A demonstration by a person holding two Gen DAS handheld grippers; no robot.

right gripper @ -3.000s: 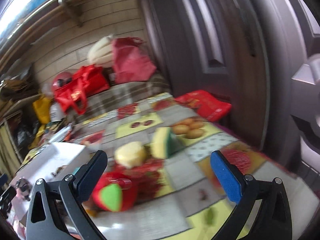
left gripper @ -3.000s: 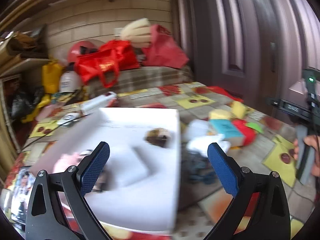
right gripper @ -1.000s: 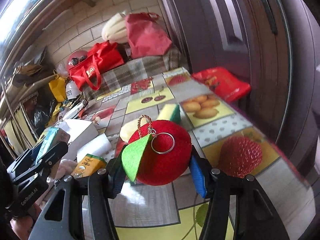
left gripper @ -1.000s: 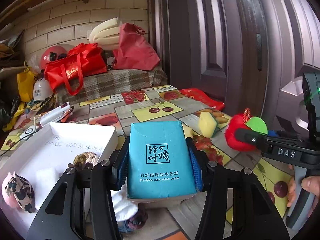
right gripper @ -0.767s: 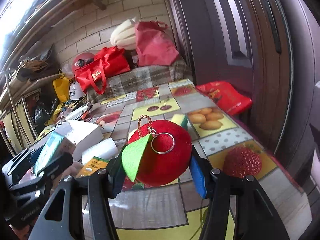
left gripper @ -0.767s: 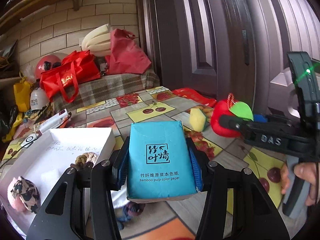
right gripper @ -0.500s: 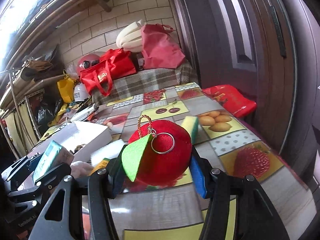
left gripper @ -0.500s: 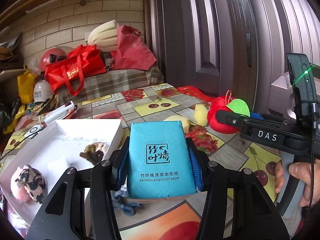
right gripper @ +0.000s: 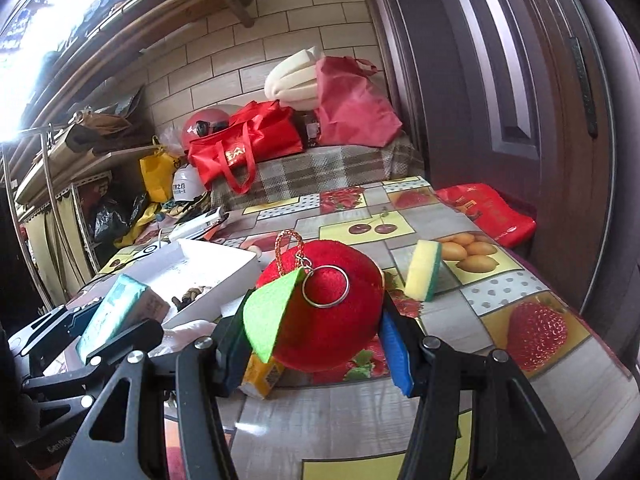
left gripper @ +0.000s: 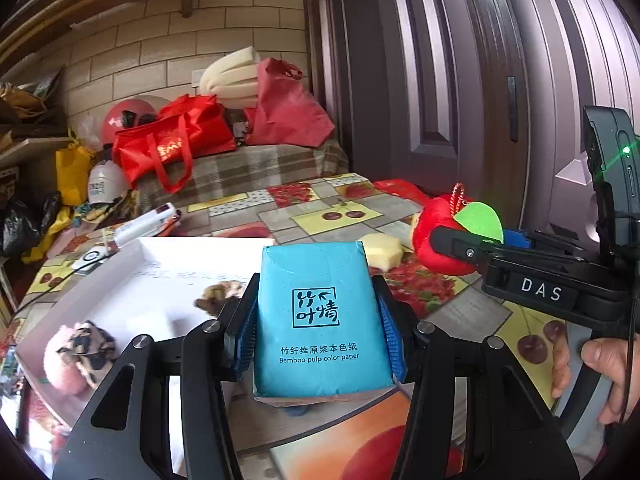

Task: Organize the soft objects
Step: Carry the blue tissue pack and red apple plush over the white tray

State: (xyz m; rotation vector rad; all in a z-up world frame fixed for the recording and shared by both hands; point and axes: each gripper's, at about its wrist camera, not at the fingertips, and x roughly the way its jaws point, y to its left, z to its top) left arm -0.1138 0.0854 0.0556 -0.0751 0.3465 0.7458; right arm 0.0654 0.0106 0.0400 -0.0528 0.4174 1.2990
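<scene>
Jaws of the left gripper (left gripper: 318,332) closed onto both sides of a blue tissue pack (left gripper: 320,320), held upright above the worktop (left gripper: 460,312), printed face toward the camera; jaws of the right gripper (right gripper: 316,344) pinched on a red plush apple (right gripper: 324,312) with green felt leaf and metal key ring, lifted clear of the worktop

Far left, in the left wrist view: white box (left gripper: 120,264) on the worktop, open top, holding a pink patterned soft toy (left gripper: 78,354) near its close corner and a brown knotted piece (left gripper: 220,292) by its far right side, partly blurred

Just right of the box, behind the tissue pack: pale yellow sponge block (left gripper: 382,250) lying on the fruit-print cloth

Further right: the plush apple again, gripped in the black right tool, a hand (left gripper: 604,372) around its handle at the edge

In the right wrist view, right of the apple: yellow-and-green sponge (right gripper: 422,276) standing on edge, red bag (right gripper: 488,212) near the door
</scene>
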